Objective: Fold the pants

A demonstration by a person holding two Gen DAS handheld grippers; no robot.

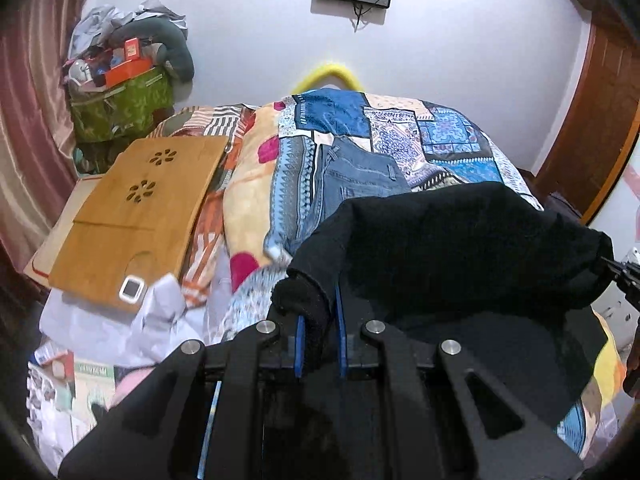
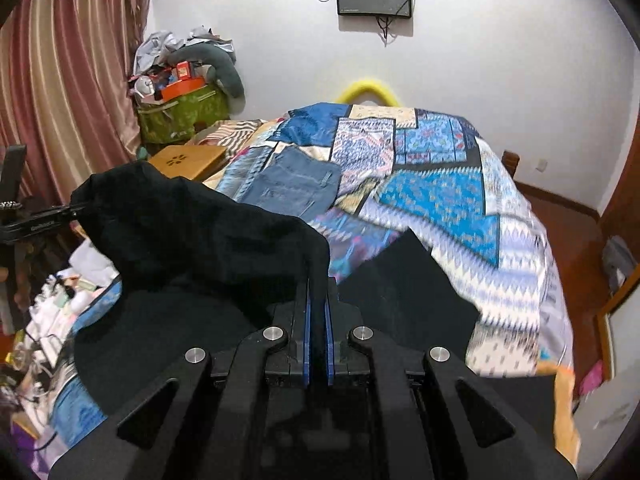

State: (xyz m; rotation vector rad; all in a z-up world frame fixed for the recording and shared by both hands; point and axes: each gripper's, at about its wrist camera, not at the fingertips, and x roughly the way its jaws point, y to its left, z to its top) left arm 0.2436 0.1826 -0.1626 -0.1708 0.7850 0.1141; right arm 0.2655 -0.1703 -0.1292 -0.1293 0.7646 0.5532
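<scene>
The black pants (image 1: 460,248) hang stretched between my two grippers above the bed. My left gripper (image 1: 319,300) is shut on one corner of the fabric, which bunches between the blue pads. My right gripper (image 2: 319,280) is shut on the other corner of the black pants (image 2: 192,232). The right gripper's tip also shows at the right edge of the left wrist view (image 1: 624,272), and the left gripper's tip at the left edge of the right wrist view (image 2: 52,216). More black fabric lies below on the bed (image 2: 400,288).
Folded blue jeans (image 1: 360,176) lie on the patchwork bedspread (image 2: 460,200). A wooden lap tray (image 1: 140,216) rests on the bed's left side, with a cluttered green bag (image 1: 120,108) and curtain (image 1: 32,120) behind. Papers litter the near left. A wooden door (image 1: 600,120) stands right.
</scene>
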